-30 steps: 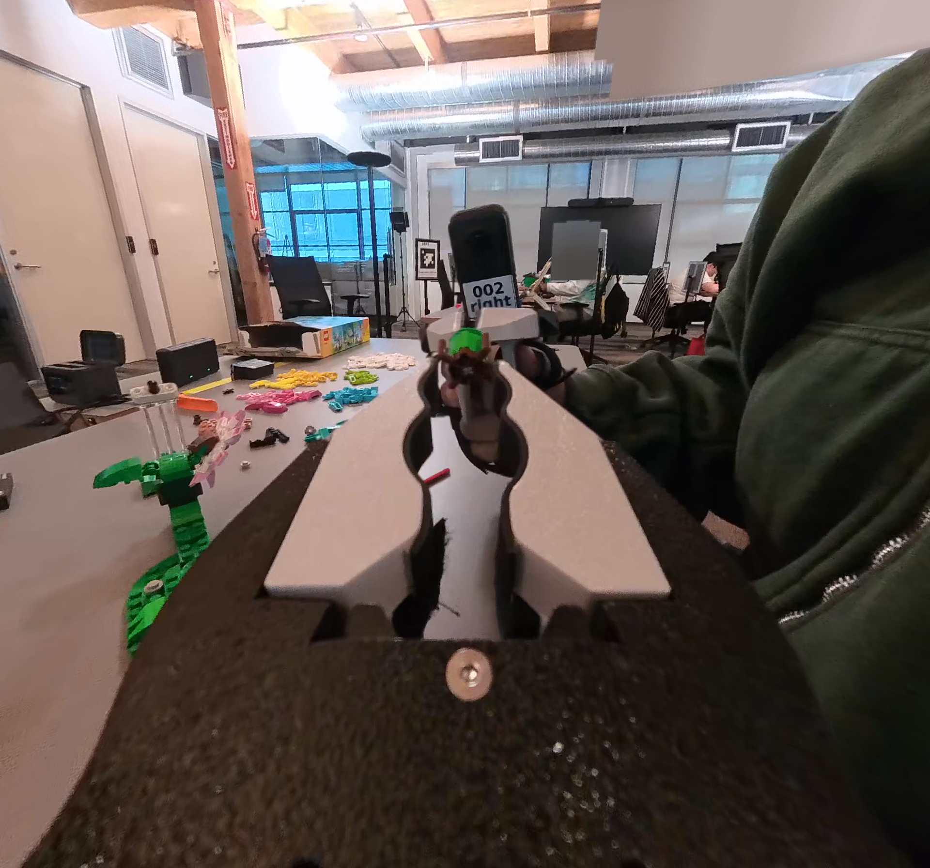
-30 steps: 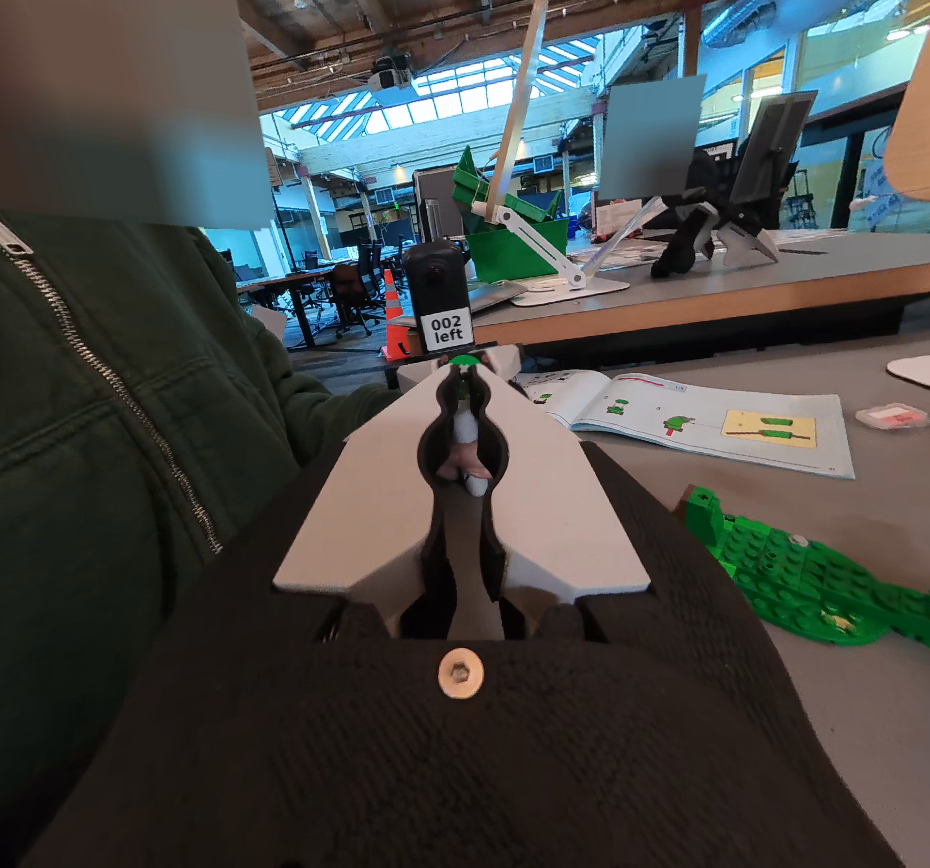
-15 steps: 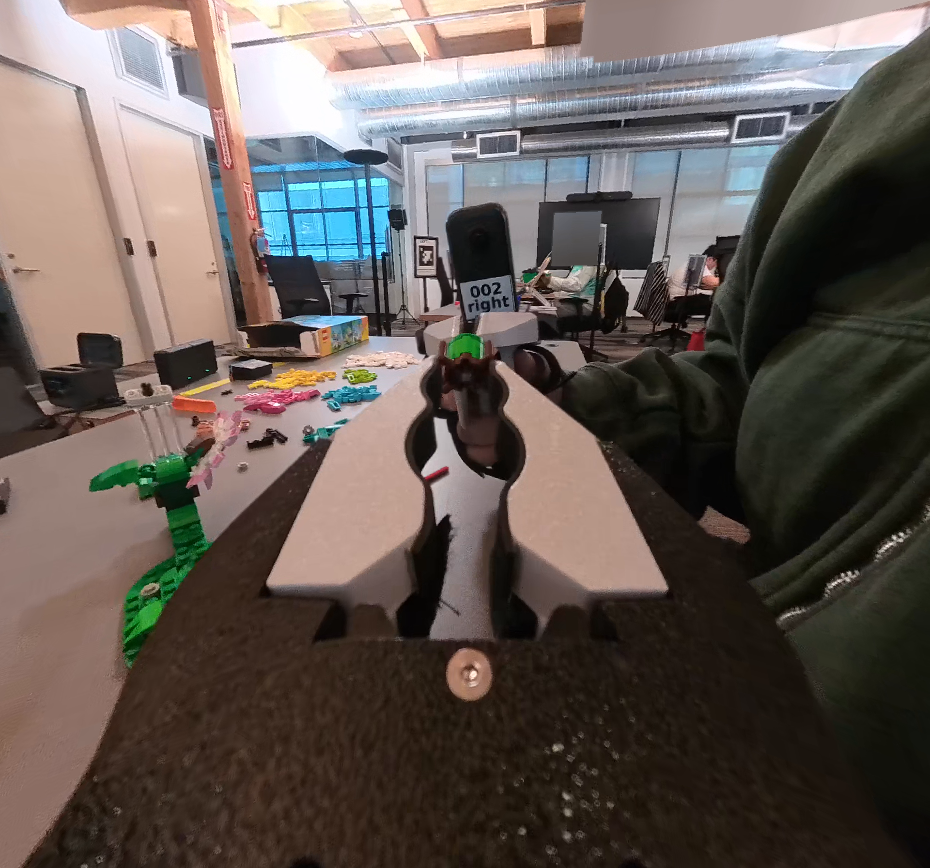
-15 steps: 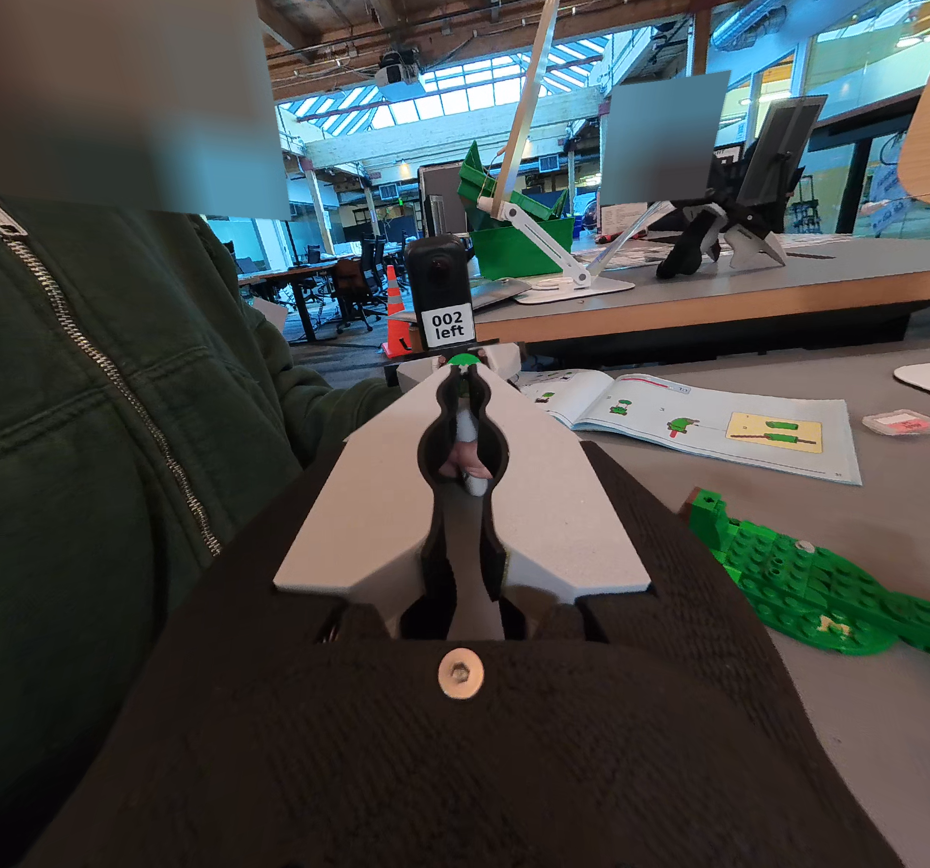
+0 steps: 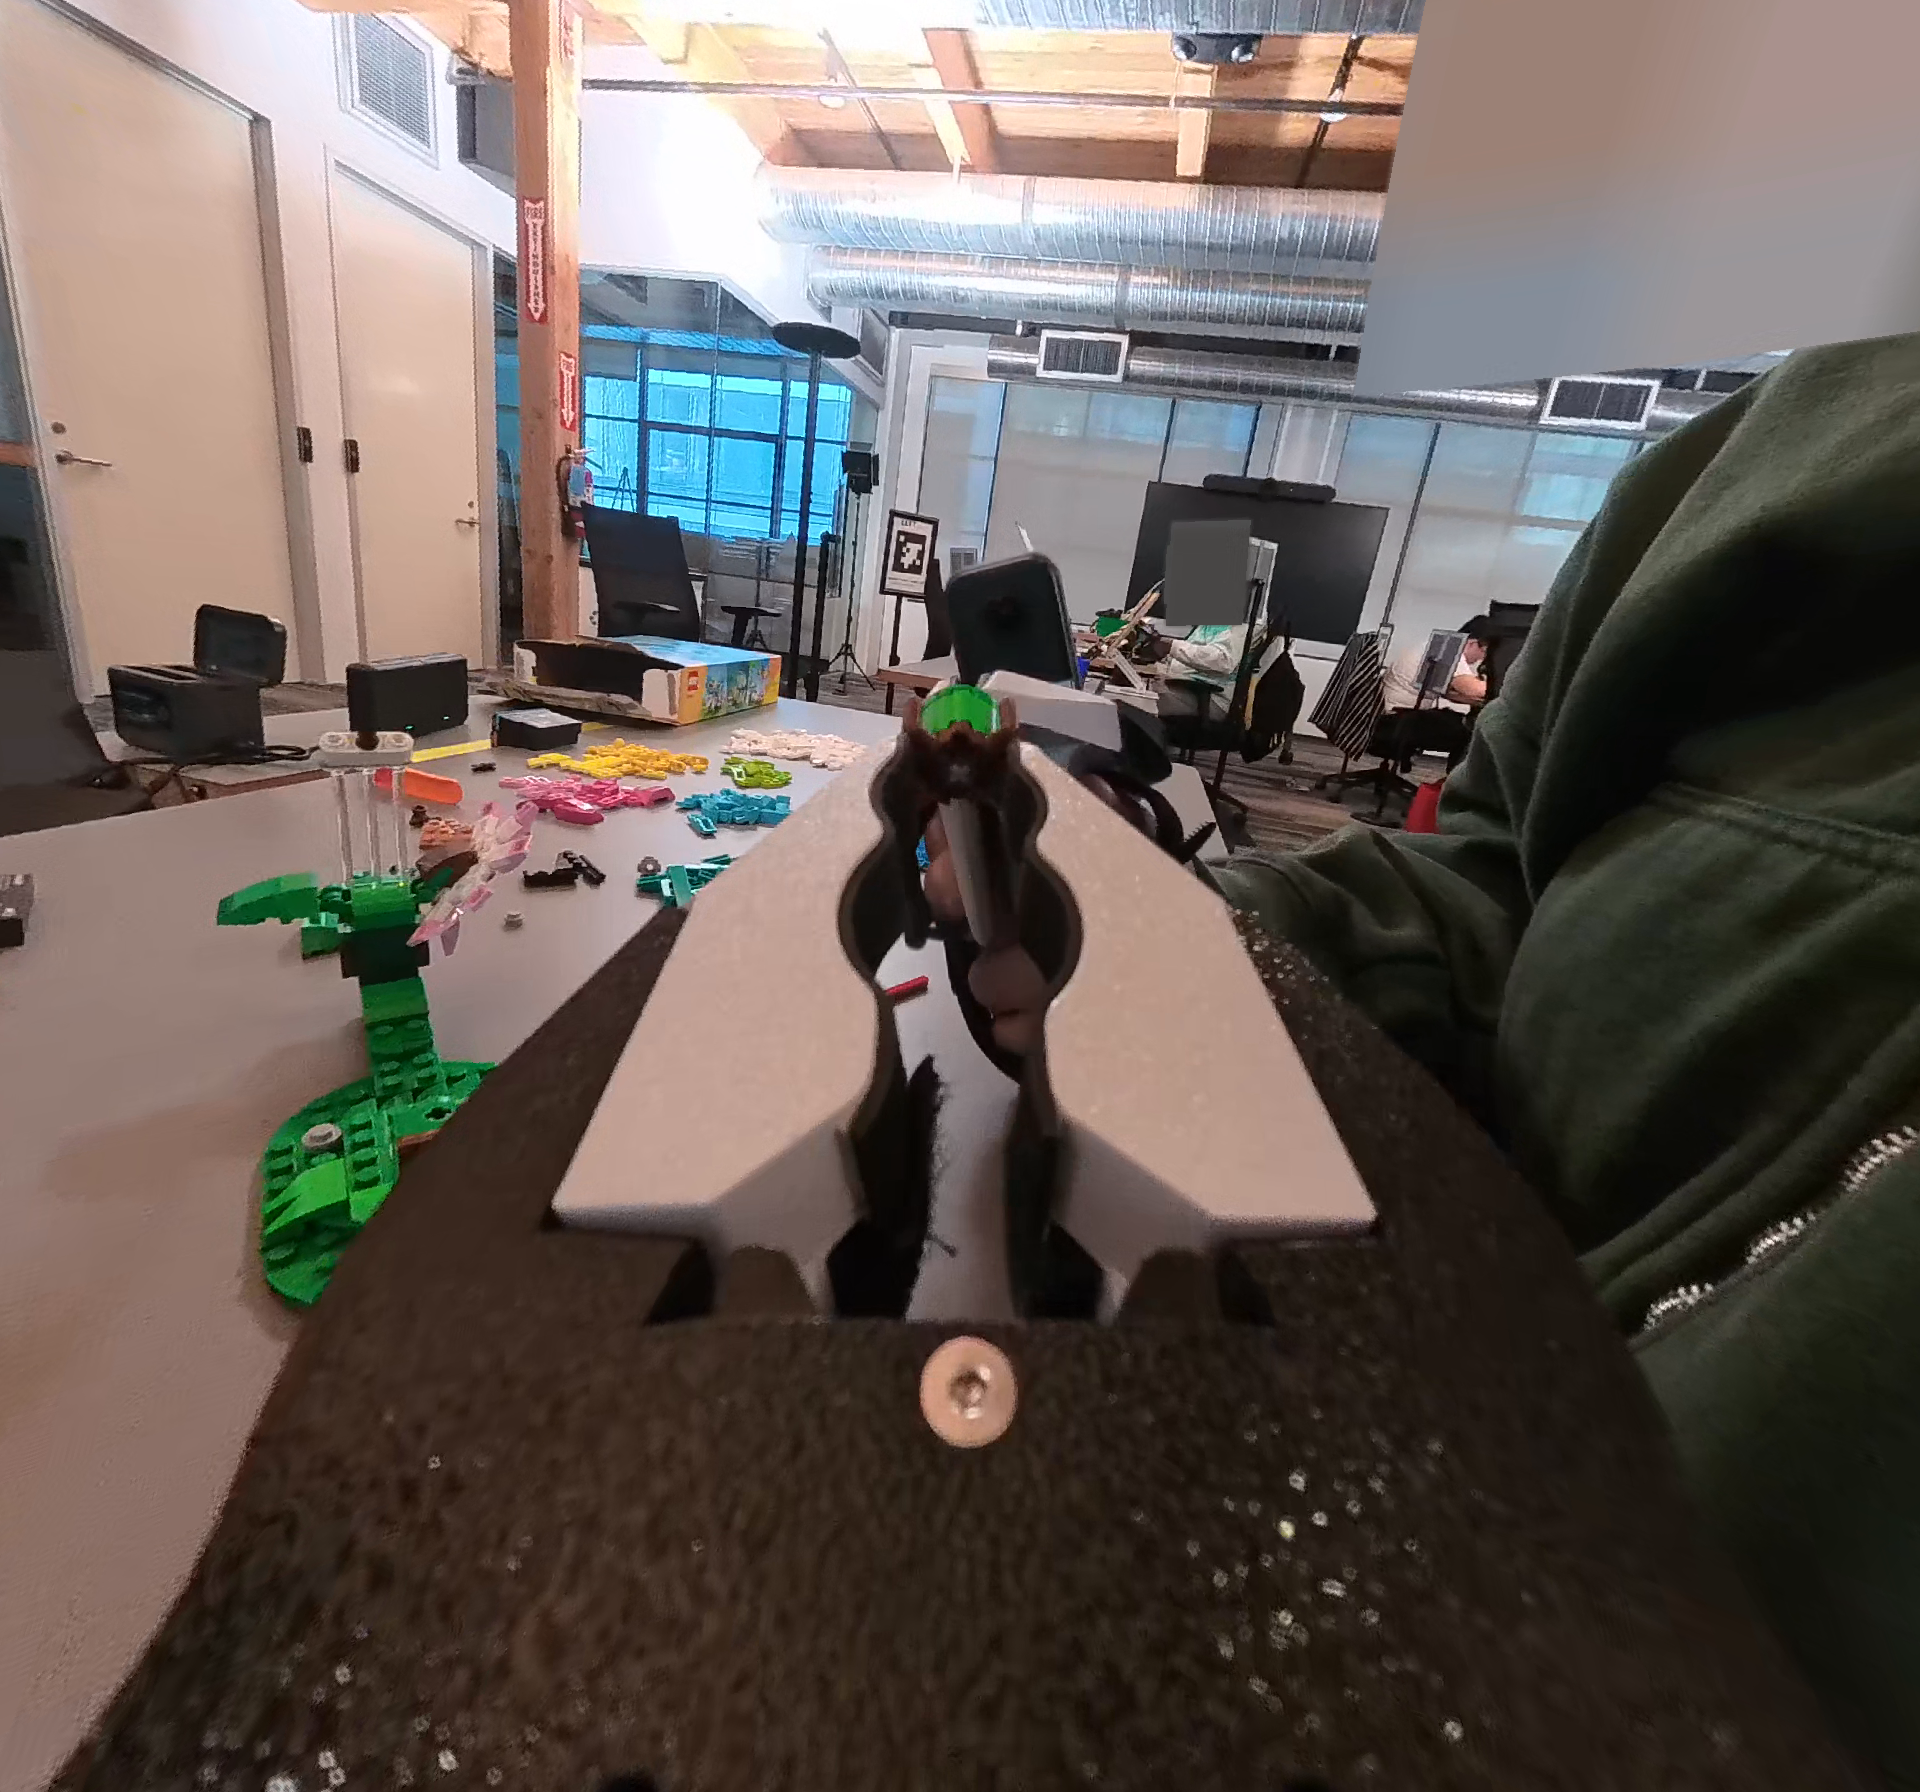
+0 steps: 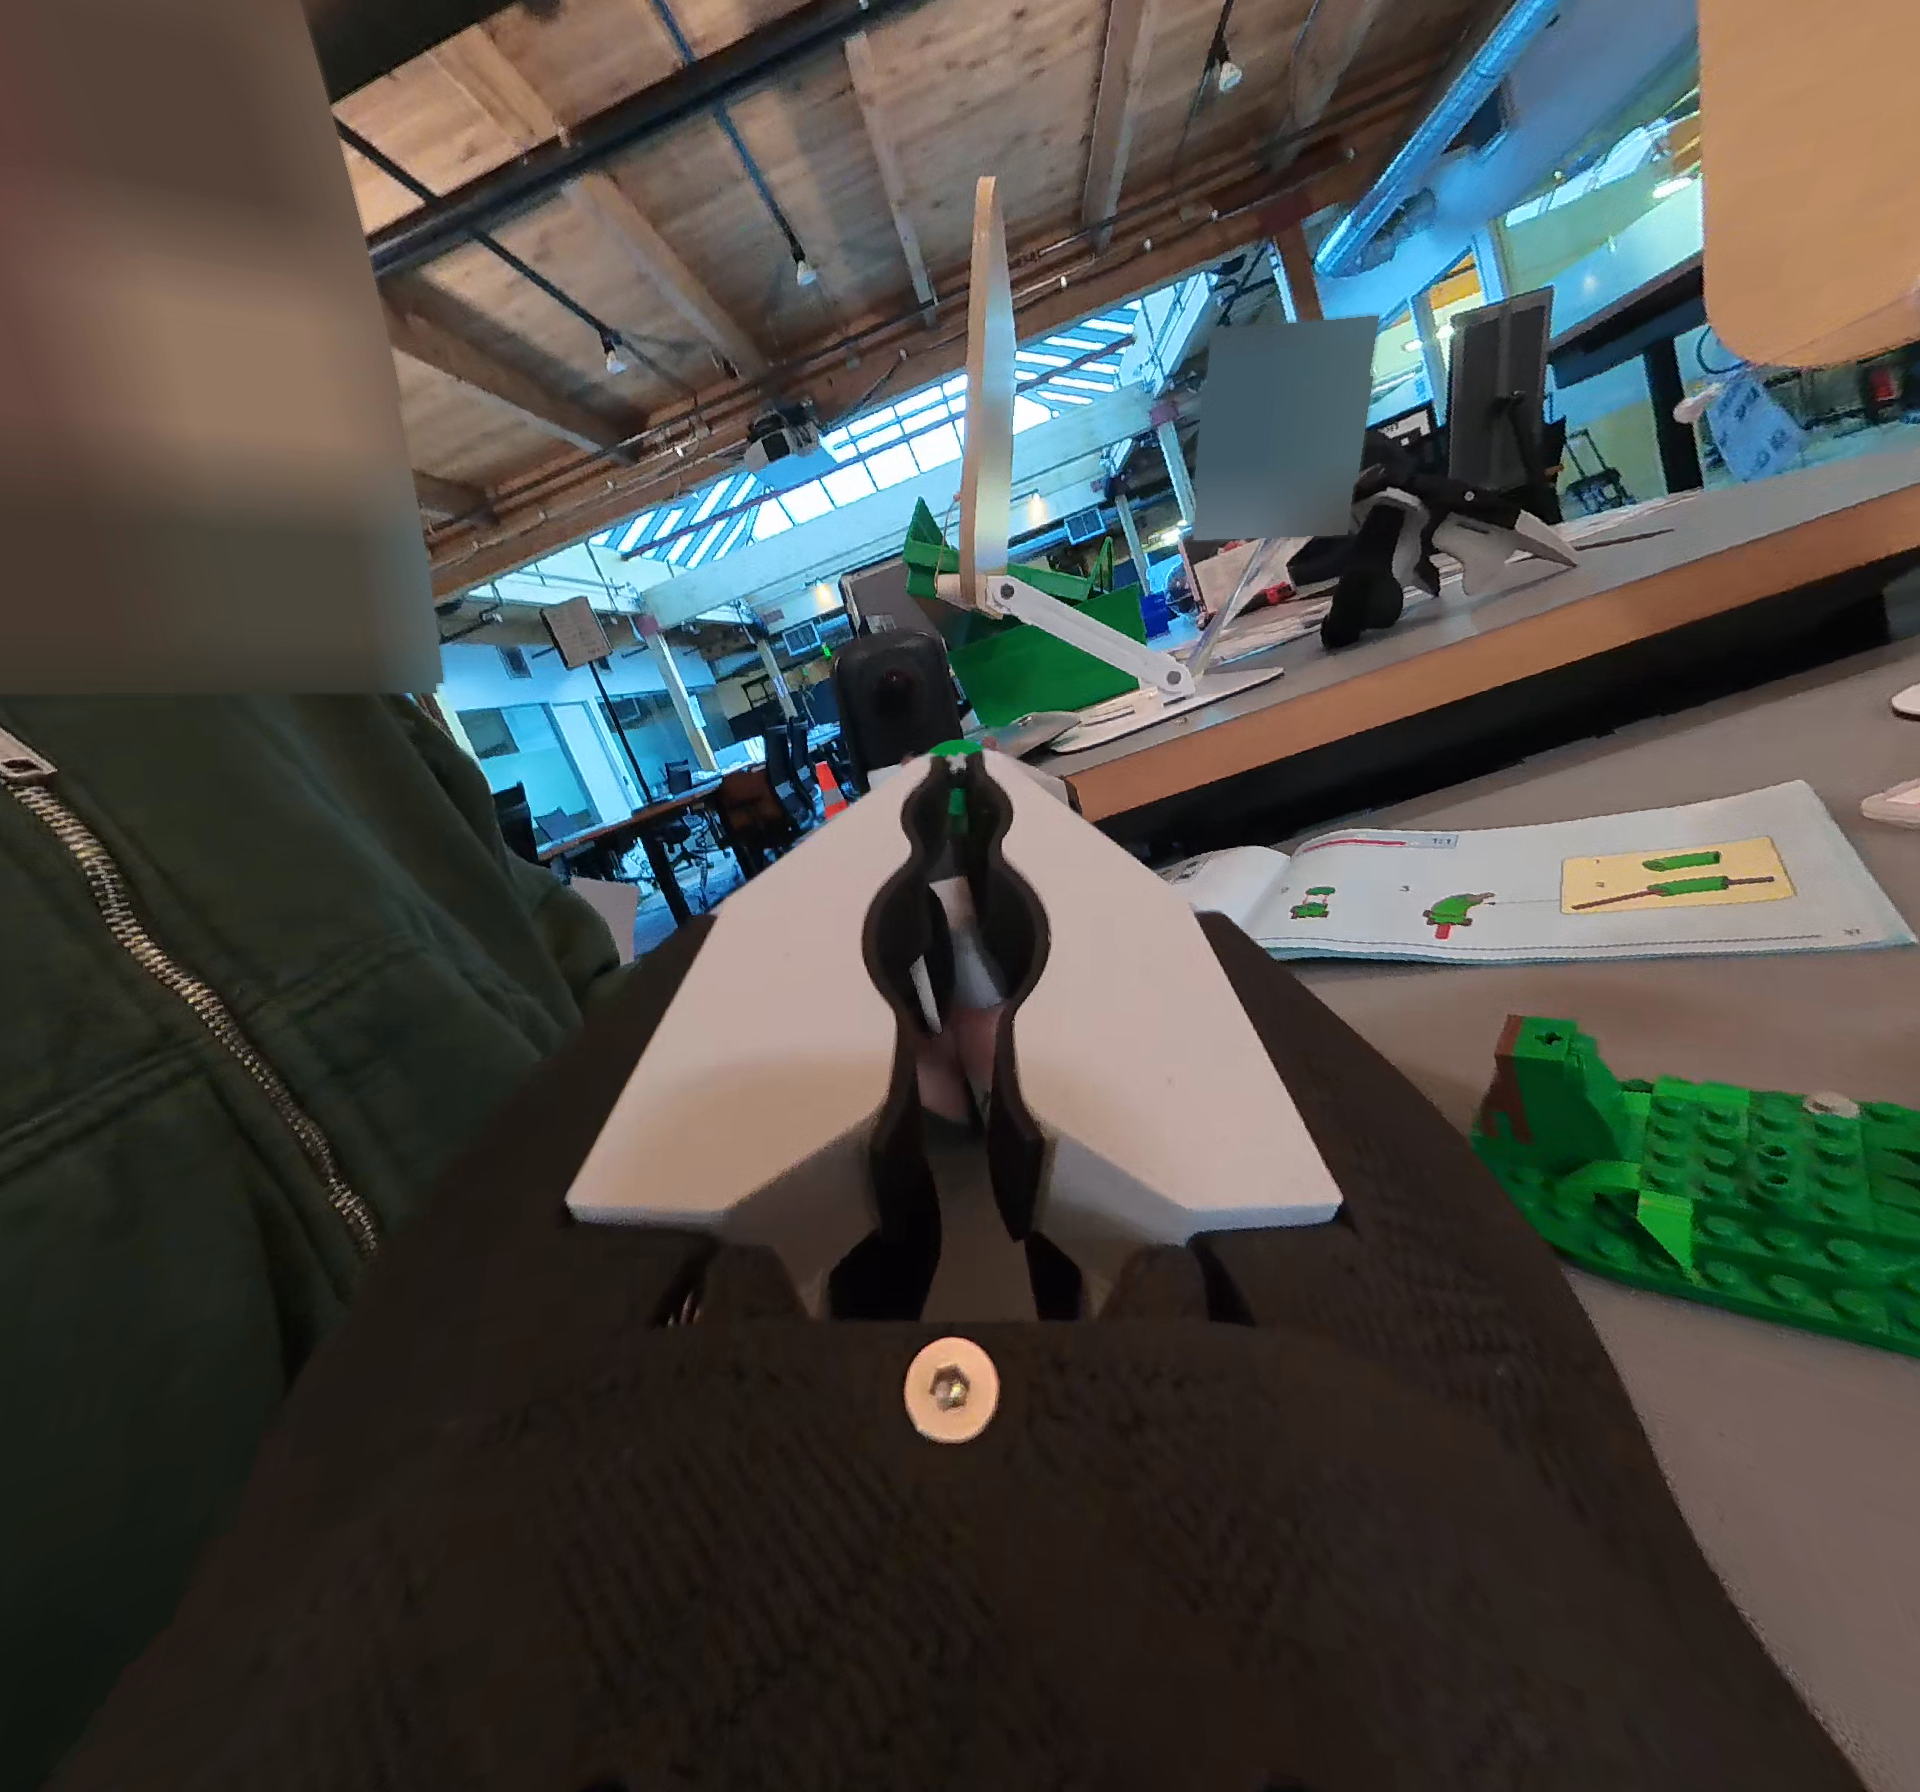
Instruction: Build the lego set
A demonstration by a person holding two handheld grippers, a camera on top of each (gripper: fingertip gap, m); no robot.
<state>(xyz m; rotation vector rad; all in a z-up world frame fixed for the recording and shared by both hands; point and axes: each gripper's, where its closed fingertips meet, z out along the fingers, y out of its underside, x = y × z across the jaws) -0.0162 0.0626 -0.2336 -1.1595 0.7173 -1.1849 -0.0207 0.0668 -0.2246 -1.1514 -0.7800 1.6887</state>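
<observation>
My left gripper (image 5: 958,755) is shut on a small brown piece (image 5: 951,768) topped by a round translucent green piece (image 5: 961,709). My right gripper (image 6: 956,797) faces it tip to tip above the table's near edge. It is shut on a small green piece (image 6: 957,800) of the same little assembly. The right gripper shows just behind the assembly in the left wrist view (image 5: 1049,703). The green plant build (image 5: 358,1004) with clear posts and a pink flower stands on the table to the left. Its green base also shows in the right wrist view (image 6: 1725,1186).
Sorted piles of yellow, pink, teal and white bricks (image 5: 665,786) lie behind the build, with the set's box (image 5: 665,682) beyond. An open instruction booklet (image 6: 1558,901) lies past the green base. A person's green sleeve (image 5: 1558,911) fills the side of both views. Left and right tips are no more than a few centimetres apart.
Both grippers stay shut, tip to tip. The right wrist view has tilted up and rolled, and the two grippers have drawn slightly closer, so each camera's label is hidden.
</observation>
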